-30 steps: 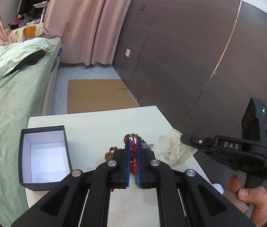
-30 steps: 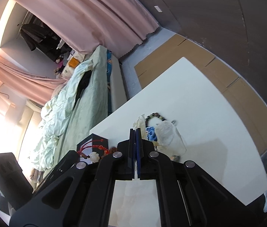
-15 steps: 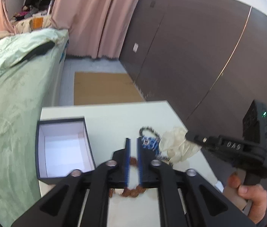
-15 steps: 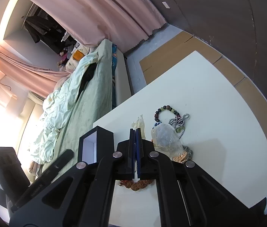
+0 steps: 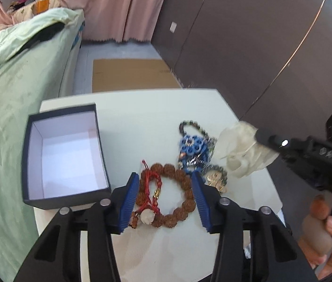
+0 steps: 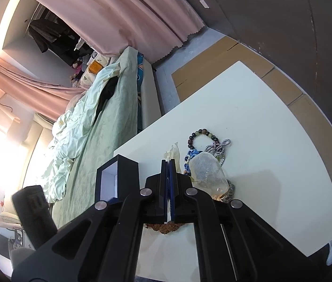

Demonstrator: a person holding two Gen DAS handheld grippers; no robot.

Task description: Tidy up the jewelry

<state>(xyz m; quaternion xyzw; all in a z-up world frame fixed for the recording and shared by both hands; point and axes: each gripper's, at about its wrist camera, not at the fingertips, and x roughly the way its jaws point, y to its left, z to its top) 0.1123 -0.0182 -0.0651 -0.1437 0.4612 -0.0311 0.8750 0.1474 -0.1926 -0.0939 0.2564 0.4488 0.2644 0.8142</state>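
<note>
— Where was the jewelry at that moment?

— It lay in a small pile on the white table (image 5: 142, 122). The brown bead bracelet (image 5: 177, 199) with a red cord (image 5: 152, 183) and a pale charm was the nearest piece. Behind it were a blue beaded piece (image 5: 190, 144), a dark bead bracelet (image 6: 201, 135) and a silver chain (image 6: 217, 148), all touching or overlapping each other.

— And the left gripper (image 5: 164, 198)?

— Its fingers were spread wide, one on each side of the brown bead bracelet, and they held nothing. I could not tell if the tips touched the table.

— What about the right gripper (image 6: 168, 164)?

— Its fingers were pressed together on a whitish plastic bag (image 5: 243, 150). The bag hung from the tips just above the right part of the pile, and in the right wrist view it looked crumpled and half transparent.

— Was there a box?

— Yes, a dark box (image 5: 65, 155) with a white inside stood open on the left side of the table, just beside the brown bead bracelet. No jewelry was visible in it. A bed with a green cover (image 5: 13, 94) was next to the table.
</note>
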